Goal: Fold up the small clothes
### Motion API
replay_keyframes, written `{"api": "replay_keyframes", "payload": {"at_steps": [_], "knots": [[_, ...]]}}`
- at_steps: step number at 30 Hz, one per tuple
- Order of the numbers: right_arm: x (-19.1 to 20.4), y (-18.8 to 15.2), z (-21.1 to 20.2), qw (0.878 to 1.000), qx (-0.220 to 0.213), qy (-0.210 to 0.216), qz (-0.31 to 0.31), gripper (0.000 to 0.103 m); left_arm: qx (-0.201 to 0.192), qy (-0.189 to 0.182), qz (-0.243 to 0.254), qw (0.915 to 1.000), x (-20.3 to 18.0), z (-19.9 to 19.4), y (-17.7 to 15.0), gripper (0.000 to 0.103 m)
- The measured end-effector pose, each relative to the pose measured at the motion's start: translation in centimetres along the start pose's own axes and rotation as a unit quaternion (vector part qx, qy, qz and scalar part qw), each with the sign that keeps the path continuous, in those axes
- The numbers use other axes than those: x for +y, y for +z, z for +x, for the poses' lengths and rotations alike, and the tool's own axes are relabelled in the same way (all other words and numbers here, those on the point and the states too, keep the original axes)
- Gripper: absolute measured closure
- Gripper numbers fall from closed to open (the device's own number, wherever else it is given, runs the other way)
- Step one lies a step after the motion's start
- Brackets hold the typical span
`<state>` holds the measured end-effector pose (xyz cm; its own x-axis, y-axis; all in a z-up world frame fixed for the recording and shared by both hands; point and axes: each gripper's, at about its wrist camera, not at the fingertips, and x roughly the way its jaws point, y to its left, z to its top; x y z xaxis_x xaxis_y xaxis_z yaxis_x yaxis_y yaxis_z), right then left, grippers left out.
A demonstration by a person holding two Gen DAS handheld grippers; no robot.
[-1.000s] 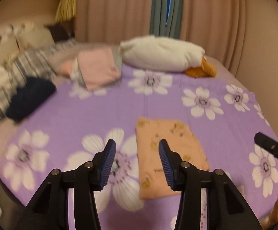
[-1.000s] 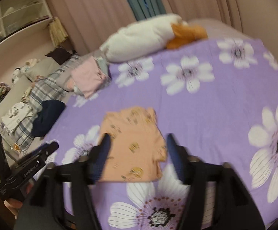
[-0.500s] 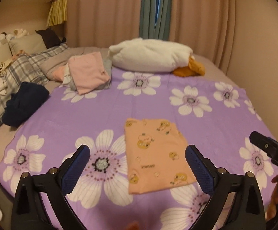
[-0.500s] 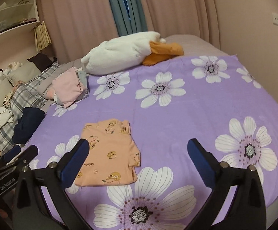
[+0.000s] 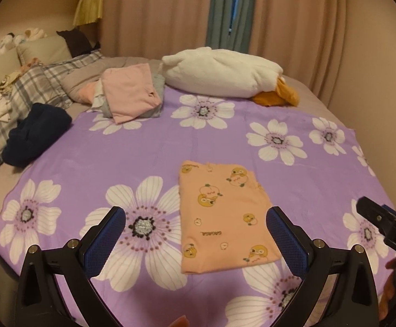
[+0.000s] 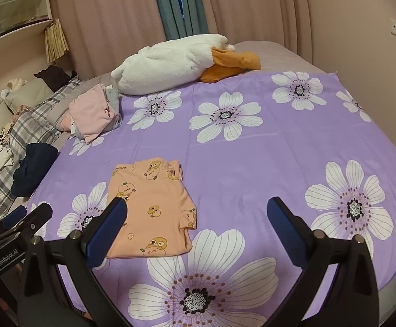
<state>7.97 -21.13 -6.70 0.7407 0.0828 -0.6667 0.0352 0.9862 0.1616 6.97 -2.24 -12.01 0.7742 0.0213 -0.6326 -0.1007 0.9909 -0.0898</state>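
A folded peach garment (image 5: 225, 218) printed with small cartoon ducks lies flat on the purple flowered sheet (image 5: 143, 152), near its front edge. My left gripper (image 5: 195, 215) hovers just in front of it, open wide, with nothing between the blue pads. In the right wrist view the same garment (image 6: 148, 190) lies to the lower left, and my right gripper (image 6: 198, 204) stands open beside it over bare sheet; its left finger overlaps the cloth's edge in the picture. Each gripper's tip shows at the edge of the other's view.
A stack of folded pink and grey clothes (image 5: 132, 95) sits at the back left, beside a white plush duck (image 5: 219, 73). A navy garment (image 5: 34, 133) and plaid bedding (image 5: 42, 87) lie along the left edge. Curtains and a wall close off the back.
Both grippers' jaws have spread from half closed to wide open. The right wrist view has swung and steadied. The peach garment has stayed where it was.
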Motion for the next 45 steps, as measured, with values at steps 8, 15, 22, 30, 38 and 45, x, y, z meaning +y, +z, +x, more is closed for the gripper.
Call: {"api": "replay_keyframes", "payload": {"at_steps": [8,15,22,30,38,45], "knots": [[-0.8,-0.1,-0.3,1.000,-0.001,-0.007,0.014,0.000,-0.007,-0.006,-0.010,0.9999,0.2,-0.2,0.1,0.001],[-1.5,0.0,0.0,1.000,0.005,-0.010,0.025,0.000,-0.010,-0.006,-0.013,0.9999,0.1,-0.2,0.1,0.001],[-1.0,-0.1,0.3,1.000,0.012,-0.018,0.011,0.000,-0.008,0.013,-0.020,0.9997,0.6,0.0,0.2,0.001],[-0.6,-0.1,0.6,1.000,0.016,-0.019,0.003,0.000,-0.008,0.029,-0.014,0.9994,0.8,0.1,0.1,0.001],[-0.3,-0.2,0.2,1.000,0.012,-0.019,-0.001,0.000,-0.025,0.028,-0.014,0.9992,1.0,-1.1,0.1,0.001],[-0.2,-0.2,0.3,1.000,0.014,-0.025,-0.006,0.000,-0.039,0.011,-0.009,0.9991,0.8,-2.0,0.1,0.001]]}}
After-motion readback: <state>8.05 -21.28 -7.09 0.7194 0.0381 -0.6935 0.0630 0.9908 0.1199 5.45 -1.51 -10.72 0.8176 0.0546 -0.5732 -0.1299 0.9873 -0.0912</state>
